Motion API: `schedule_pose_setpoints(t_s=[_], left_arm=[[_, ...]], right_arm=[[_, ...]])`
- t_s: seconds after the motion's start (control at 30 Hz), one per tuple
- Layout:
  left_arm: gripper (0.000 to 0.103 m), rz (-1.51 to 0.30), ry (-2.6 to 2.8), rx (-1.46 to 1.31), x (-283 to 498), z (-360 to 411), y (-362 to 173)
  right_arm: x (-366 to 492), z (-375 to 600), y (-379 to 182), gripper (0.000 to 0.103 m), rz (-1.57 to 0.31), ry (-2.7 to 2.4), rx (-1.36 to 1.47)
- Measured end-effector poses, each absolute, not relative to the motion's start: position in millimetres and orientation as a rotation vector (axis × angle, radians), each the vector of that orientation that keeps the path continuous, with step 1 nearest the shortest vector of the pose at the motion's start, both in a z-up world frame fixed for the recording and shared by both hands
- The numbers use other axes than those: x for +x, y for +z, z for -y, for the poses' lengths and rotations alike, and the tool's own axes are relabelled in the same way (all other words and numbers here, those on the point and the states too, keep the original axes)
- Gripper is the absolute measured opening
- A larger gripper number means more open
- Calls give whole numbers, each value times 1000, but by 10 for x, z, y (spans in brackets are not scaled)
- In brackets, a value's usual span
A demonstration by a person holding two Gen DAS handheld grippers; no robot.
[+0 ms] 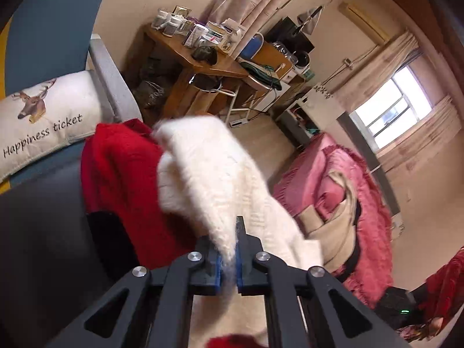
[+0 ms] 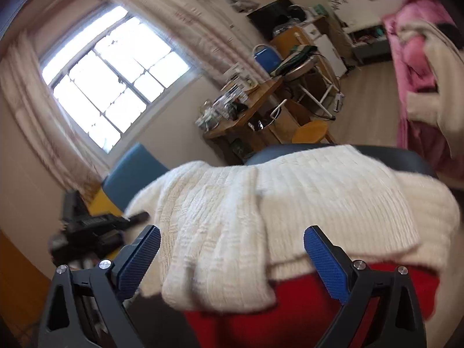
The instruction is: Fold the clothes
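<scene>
Left wrist view: left tongs point(image 1: 229, 261) pinch the cream sweater point(image 1: 208, 168); right tongs point(image 2: 232, 261) gape, touching nothing.

Serving as the support: a dark seat point(image 2: 411, 159). Lying directly on it: a red garment point(image 2: 304, 304). Resting over that: a cream knit sweater point(image 2: 290, 203).

The cream-white knitted sweater point(image 2: 290, 200) is soft, fuzzy cloth with a ribbed, raised weave, and it lies over a red knitted garment point(image 1: 121, 174) of duller, denser wool-like cloth. The left gripper point(image 1: 229, 256) is matt black plastic with shiny round metal pins and blue textured pads. The printed deer cushion point(image 1: 46, 124) looks like coarse, matt, linen-like fabric.
</scene>
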State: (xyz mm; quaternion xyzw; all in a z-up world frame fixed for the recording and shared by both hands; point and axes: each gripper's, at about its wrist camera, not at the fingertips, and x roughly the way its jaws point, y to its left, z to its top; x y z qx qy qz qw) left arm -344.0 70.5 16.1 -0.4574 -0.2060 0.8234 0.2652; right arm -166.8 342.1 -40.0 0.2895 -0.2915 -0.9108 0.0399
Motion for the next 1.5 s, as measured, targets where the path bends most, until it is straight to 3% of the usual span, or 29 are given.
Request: schedule_pose_setpoints(t_s=[0.03, 0.13, 0.27, 0.37, 0.53, 0.7, 0.73, 0.8, 0.83, 0.87, 0.93, 1.23, 1.5], left_arm=[[5, 567, 2216, -1211, -3409, -703, 225], [5, 577, 2205, -1147, -3324, -668, 411], [5, 607, 2223, -1058, -3111, -434, 740], [5, 618, 2251, -985, -2863, -133, 1013], [0, 586, 2358, -989, -2226, 571, 1032], [0, 583, 2473, -1171, -1764, 1277, 430], [0, 564, 2497, -1205, -1680, 1335, 296], [7, 573, 2422, -1298, -1534, 1416, -17], [11, 580, 2406, -1321, -1467, 1423, -123], [12, 584, 2386, -1344, -1401, 1424, -226], [17, 575, 2325, -1375, -1287, 1369, -411], [17, 633, 2188, -1415, -916, 1118, -772], [21, 677, 2316, -1423, -773, 1229, -829]], right_arm=[[-1770, -3331, -401, 98, 804, -2795, 947], [-2018, -3065, -391, 29, 565, -2792, 1084], [-1821, -2827, -198, 14, 645, -2660, 971], [-1447, -2459, 50, 12, 617, -2559, 804], [-902, -1333, -8, 12, 507, -2265, 758], [-679, -588, -568, 13, 449, -2120, 977], [-655, -557, -643, 19, 428, -2120, 1008], [-609, -600, -775, 41, 422, -2138, 1066], [-585, -667, -819, 77, 415, -2157, 1092], [-569, -781, -842, 99, 421, -2181, 1120], [-529, -1105, -844, 98, 487, -2237, 1145], [-798, -3520, -321, 103, 1009, -2654, 753], [-1990, -4682, -973, 94, 1452, -2535, 946]])
